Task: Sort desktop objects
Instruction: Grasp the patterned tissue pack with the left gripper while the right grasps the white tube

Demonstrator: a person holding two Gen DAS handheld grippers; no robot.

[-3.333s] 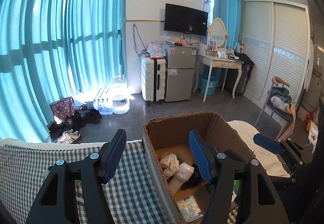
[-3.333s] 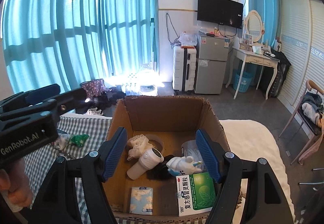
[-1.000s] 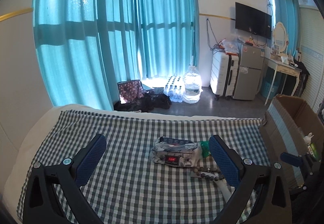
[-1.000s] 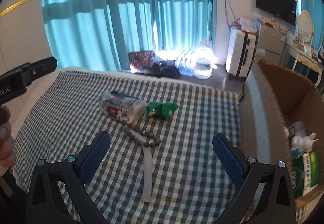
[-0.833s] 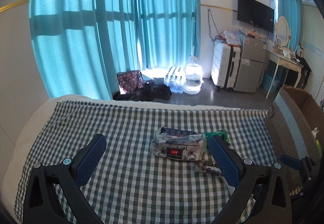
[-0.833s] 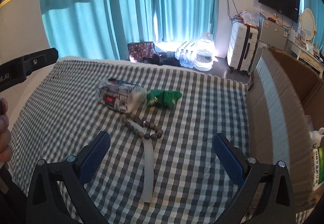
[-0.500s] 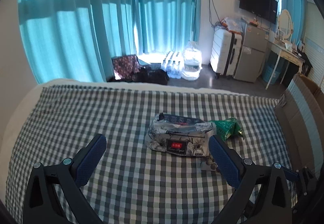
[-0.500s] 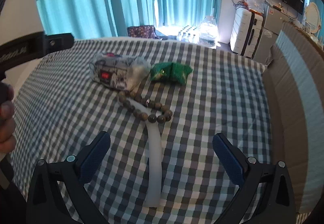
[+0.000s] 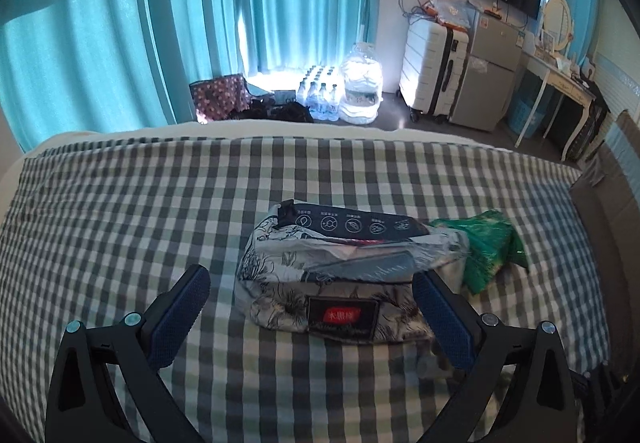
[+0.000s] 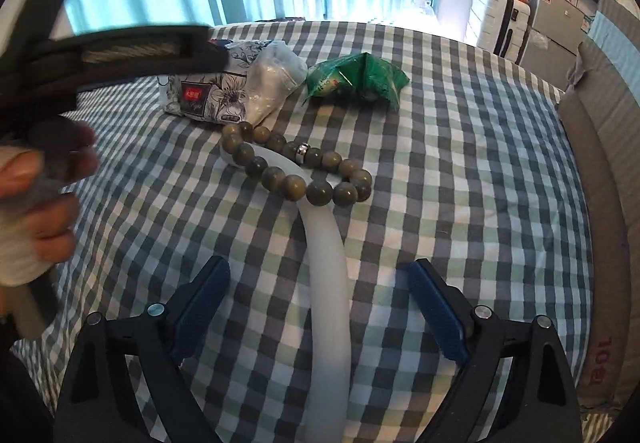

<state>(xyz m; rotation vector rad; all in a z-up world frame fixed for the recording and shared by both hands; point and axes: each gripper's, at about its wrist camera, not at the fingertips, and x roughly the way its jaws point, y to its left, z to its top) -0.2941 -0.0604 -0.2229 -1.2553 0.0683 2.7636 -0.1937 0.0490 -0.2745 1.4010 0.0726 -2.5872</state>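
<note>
The white strip (image 10: 326,267) lies on the checked cloth (image 10: 460,171) directly between the jaws of the right gripper (image 10: 320,313). Its long axis runs away from the gripper, from the near edge of the view up to the beads (image 10: 296,171), which lie across its far, curved end. So the jaws stand across the strip, one on each side, which suits a pinch on its width. The right gripper is wide but closing now; the pads do not touch the strip yet, and it holds nothing.

The left gripper (image 9: 312,317) is wide open and empty. The pouch (image 9: 340,283) lies just ahead of it, between the lines of its two fingers, with its long side across the gripper. The right pad is very near the pouch's end; the left pad has a gap.

The green packet (image 10: 356,81) lies beyond the beads, just beside the pouch. Each hand is nearer to its own thing. The box (image 10: 600,203) stands at the right edge.
</note>
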